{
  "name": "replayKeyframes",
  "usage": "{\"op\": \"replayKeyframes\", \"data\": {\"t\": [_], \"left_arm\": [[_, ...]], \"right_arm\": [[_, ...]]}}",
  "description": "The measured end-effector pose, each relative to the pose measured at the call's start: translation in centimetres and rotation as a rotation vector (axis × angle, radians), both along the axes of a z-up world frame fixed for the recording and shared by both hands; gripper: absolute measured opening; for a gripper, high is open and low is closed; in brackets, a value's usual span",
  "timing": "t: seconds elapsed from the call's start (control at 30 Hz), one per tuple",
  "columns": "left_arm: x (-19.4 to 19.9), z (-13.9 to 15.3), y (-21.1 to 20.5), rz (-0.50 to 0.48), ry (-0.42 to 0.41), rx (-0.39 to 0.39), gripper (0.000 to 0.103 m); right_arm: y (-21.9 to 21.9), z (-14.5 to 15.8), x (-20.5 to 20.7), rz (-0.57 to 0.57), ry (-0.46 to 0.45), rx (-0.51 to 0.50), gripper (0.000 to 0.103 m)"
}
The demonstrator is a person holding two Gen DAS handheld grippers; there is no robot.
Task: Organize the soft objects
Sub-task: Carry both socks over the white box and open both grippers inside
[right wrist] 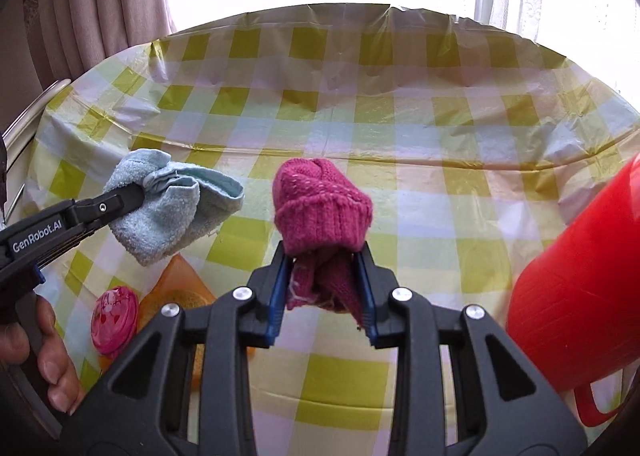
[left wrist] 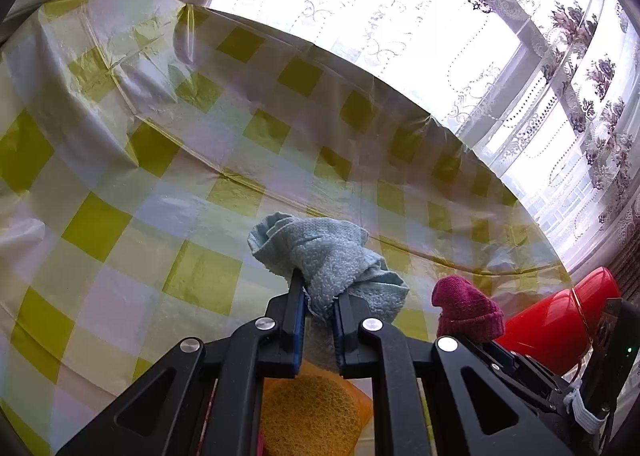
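My left gripper pinches the light blue towel, bunched and lifted above the checked tablecloth. Below it lie a pink round lid and an orange sponge. My right gripper clamps the magenta knit hat, held clear of the cloth. A red bucket stands at far right.
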State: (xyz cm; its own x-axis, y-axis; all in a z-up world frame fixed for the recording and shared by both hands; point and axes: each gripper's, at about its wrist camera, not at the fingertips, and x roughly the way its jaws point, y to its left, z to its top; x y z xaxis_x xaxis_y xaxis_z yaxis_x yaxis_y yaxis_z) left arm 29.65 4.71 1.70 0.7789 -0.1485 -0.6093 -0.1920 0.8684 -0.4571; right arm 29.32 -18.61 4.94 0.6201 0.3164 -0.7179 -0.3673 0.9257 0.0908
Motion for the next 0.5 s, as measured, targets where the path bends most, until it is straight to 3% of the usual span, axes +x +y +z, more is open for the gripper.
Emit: {"op": "replayKeyframes", "data": {"t": [0.3,0.5], "left_arm": [[-3.3,1.3,-4.7,-0.092,-0.008,-0.005,0.012],[-5.4,2.8,-10.0,-0.201,-0.029,0.015,0.012]], "right_arm": [[-5.7,0.5,-6.5,-0.073,0.006,0.017,0.035],[-10.8,0.3,-10.9,-0.124,0.042,0.018,0.035]]}}
